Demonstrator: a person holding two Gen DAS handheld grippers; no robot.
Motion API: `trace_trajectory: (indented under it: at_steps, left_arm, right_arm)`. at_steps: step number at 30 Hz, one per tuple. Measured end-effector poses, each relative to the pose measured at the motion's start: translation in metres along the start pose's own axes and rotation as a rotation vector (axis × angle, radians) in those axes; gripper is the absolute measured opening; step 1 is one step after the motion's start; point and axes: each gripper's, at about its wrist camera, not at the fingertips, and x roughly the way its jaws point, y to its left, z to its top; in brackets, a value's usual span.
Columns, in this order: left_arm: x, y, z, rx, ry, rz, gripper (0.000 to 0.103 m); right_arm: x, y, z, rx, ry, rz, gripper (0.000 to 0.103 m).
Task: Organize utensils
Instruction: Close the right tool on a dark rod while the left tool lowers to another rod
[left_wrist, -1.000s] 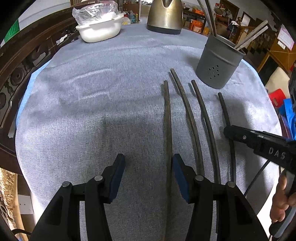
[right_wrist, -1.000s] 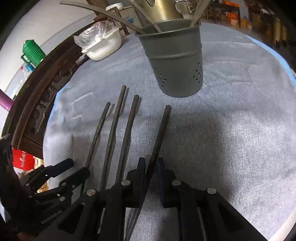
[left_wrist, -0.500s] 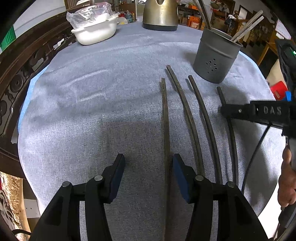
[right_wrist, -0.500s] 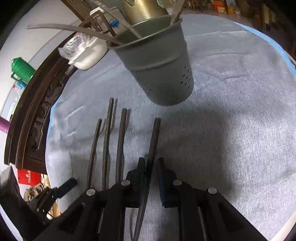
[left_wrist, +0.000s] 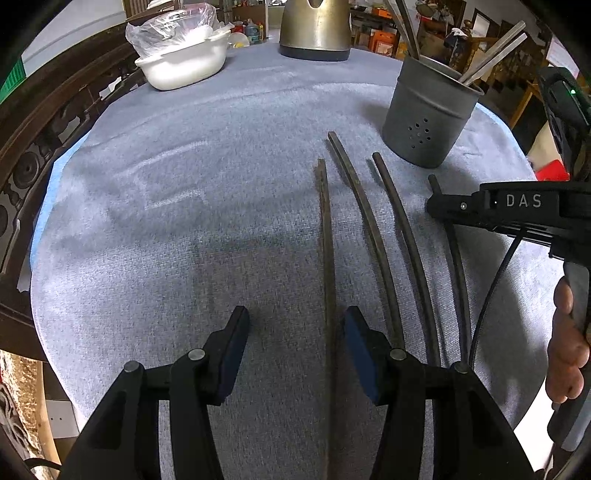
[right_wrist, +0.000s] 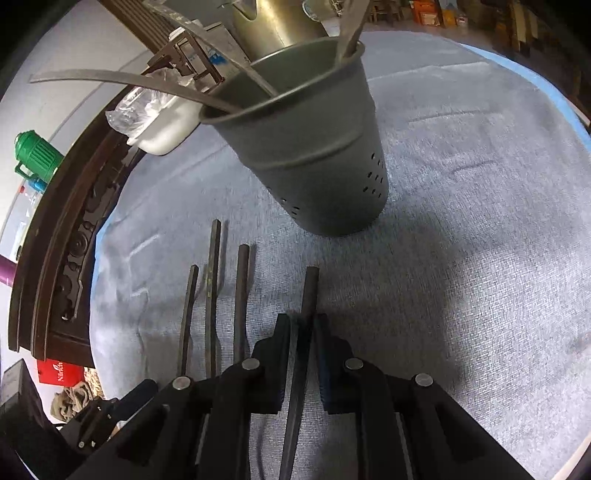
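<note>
Dark chopstick (right_wrist: 309, 295) clamped in right tongs (right_wrist: 303, 332), tip aimed at gray holder (right_wrist: 325, 173) just ahead, likely for dropping in. Three chopsticks (right_wrist: 212, 295) lie parallel on table (right_wrist: 461, 258). Left tongs (left_wrist: 295, 339) apart, straddling leftmost, likely ready for next pick.

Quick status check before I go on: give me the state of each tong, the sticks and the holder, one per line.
Left tongs: open, straddling the leftmost chopstick, not closed on it.
Right tongs: shut on the rightmost chopstick.
Two middle chopsticks: lying flat on the cloth, untouched.
Utensil holder: standing upright on the cloth, already holding several utensils.
Kettle: upright at the far edge.
White bowl: covered with plastic.
</note>
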Motion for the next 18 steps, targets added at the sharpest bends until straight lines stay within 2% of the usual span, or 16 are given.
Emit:
trace_trajectory:
  at_steps: [8,18]
  left_arm:
    - [0.0,0.003,0.001,-0.006,-0.004,-0.019,0.054]
    - [-0.001,0.011,0.003,-0.022,-0.003,-0.057,0.054]
  right_arm:
    - [0.004,0.008,0.002,-0.032,0.009,-0.04,0.015]
    - [0.005,0.011,0.003,-0.042,0.023,-0.052,0.015]
